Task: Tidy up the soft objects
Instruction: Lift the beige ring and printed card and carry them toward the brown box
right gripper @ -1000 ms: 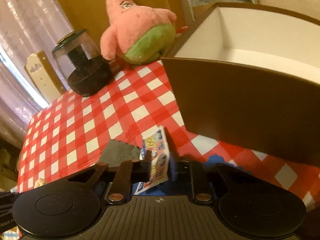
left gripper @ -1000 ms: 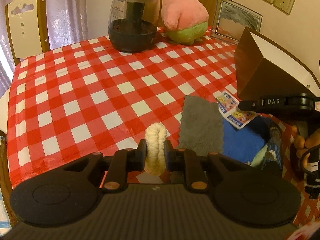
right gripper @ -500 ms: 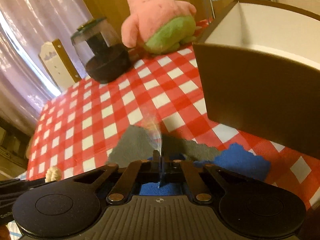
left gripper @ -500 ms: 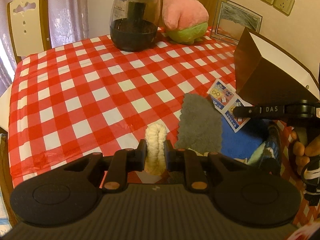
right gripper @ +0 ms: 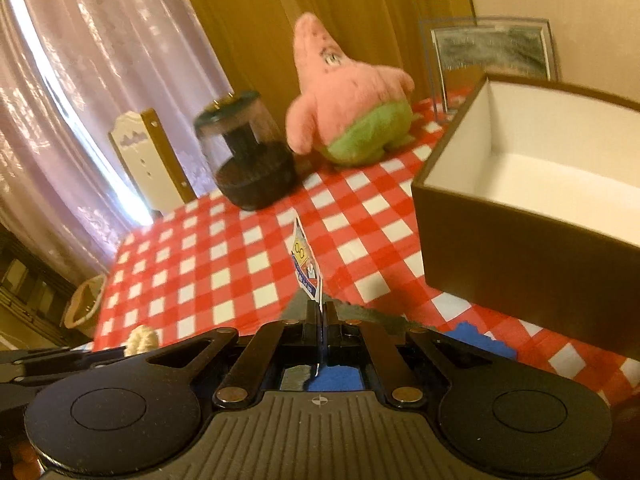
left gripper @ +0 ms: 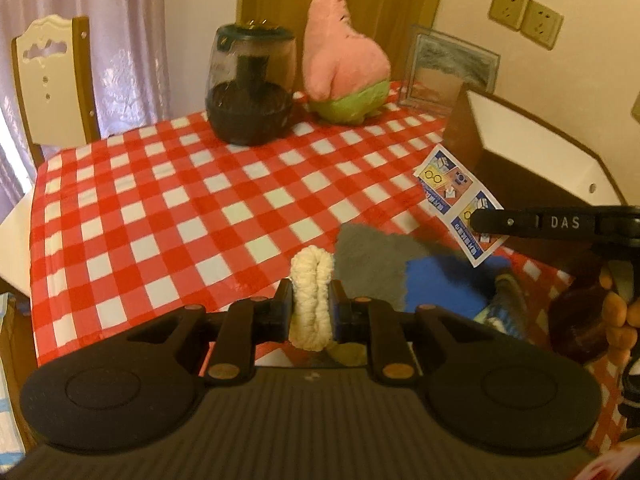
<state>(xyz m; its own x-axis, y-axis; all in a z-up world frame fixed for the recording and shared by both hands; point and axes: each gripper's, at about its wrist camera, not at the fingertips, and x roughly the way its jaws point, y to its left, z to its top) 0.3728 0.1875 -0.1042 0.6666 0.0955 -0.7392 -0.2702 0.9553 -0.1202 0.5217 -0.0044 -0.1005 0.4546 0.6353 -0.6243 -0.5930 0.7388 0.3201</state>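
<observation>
A red-and-white checked tablecloth (left gripper: 168, 216) covers the table, with lilac curtains (right gripper: 100, 80) and a chair (left gripper: 52, 84) behind. The left gripper (left gripper: 311, 307) clamps a cream twisted rope (left gripper: 311, 300) upright between its jaws. The right gripper (right gripper: 319, 320) pinches a printed packet (right gripper: 306, 266) edge-on, above grey (left gripper: 368, 256) and blue cloths (left gripper: 440, 284), beside the brown box (right gripper: 520, 248).

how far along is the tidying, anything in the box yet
Nothing visible in the box yet; the part of its white inside that shows is bare. In hand: the left gripper is shut on a cream rope, the right gripper on a printed packet. Left: the grey cloth and blue cloth lie on the table.
</observation>
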